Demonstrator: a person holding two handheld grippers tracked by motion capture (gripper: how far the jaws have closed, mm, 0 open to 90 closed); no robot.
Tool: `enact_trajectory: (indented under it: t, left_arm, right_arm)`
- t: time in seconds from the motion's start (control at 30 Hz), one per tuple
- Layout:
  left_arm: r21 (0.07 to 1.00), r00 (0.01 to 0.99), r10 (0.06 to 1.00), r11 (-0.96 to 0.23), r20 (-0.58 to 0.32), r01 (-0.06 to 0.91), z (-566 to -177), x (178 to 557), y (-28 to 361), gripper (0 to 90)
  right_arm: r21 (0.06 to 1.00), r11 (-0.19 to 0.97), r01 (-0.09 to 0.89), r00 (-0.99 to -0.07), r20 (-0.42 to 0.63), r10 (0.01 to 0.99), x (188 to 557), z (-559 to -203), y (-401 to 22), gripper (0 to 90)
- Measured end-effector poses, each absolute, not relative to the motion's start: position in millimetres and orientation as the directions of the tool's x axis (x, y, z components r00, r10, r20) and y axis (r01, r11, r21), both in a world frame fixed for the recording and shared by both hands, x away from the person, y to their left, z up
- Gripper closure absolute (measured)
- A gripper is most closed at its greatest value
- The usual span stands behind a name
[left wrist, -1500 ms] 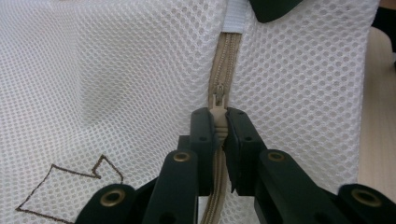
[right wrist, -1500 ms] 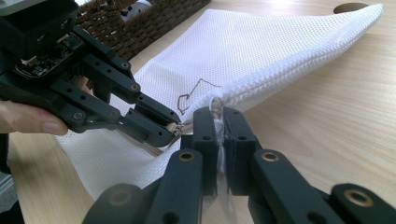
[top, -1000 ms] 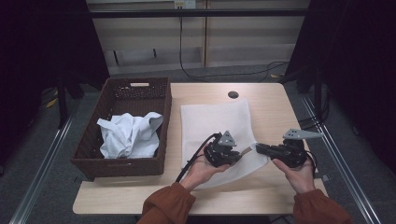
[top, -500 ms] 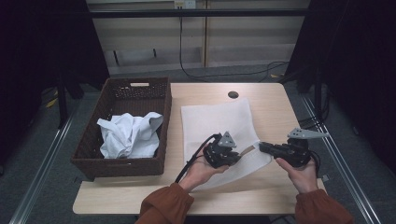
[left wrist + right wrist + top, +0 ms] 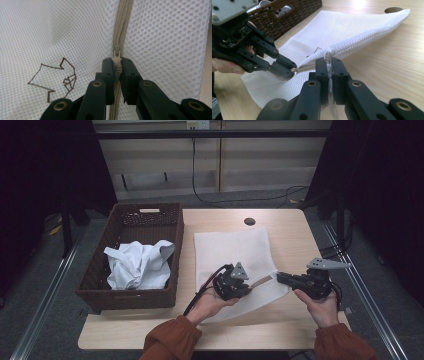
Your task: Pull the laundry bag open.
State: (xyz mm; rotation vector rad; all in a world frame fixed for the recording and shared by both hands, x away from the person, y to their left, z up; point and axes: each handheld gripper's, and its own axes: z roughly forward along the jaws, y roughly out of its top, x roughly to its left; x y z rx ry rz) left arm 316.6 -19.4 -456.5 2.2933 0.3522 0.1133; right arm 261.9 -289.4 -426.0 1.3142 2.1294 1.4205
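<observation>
Your left gripper [image 5: 116,65] is pinched on the small metal zipper pull [image 5: 117,50] of the white mesh laundry bag [image 5: 235,257], its two black jaws pressed together around the beige zipper tape [image 5: 124,22]. A thin brown line drawing [image 5: 53,78] is stitched on the mesh just beside the jaws. Your right gripper [image 5: 329,67] has its jaws clamped on the bag's corner where the zipper ends, holding that corner raised off the light wooden table [image 5: 295,227].

The bag lies flat on the table just beside the dark brown wicker basket [image 5: 100,275], on the side facing your right hand, and its far edge reaches toward the round dark hole [image 5: 249,221] in the tabletop. Crumpled white cloth [image 5: 139,263] sits inside the basket. Your two grippers face each other across the bag's near corner, close together but apart.
</observation>
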Motion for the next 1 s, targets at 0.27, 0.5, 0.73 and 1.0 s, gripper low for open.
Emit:
enact_trajectory:
  t: [0.27, 0.5, 0.73, 1.0]
  left_arm:
    - [0.739, 0.959, 0.282, -0.640, -0.029, 0.211, -457.2, 315.0, -17.1, 82.2]
    - [0.736, 0.955, 0.291, -0.635, -0.051, 0.233, -457.3, 315.2, -12.2, 82.2]
    - [0.734, 0.959, 0.281, -0.646, -0.028, 0.211, -454.3, 313.5, -10.5, 82.2]
    - [0.734, 0.962, 0.274, -0.649, -0.020, 0.200, -448.2, 309.8, -11.4, 82.2]
  right_arm:
    - [0.839, 0.107, 0.534, -0.553, 0.251, 0.795, 259.0, -425.4, -291.8, 85.4]
    - [0.845, 0.099, 0.526, -0.550, 0.249, 0.797, 258.7, -422.2, -294.0, 85.4]
    - [0.852, 0.099, 0.515, -0.545, 0.236, 0.805, 257.0, -419.4, -294.0, 85.4]
    - [0.855, 0.087, 0.511, -0.542, 0.242, 0.805, 256.4, -417.2, -296.2, 85.4]
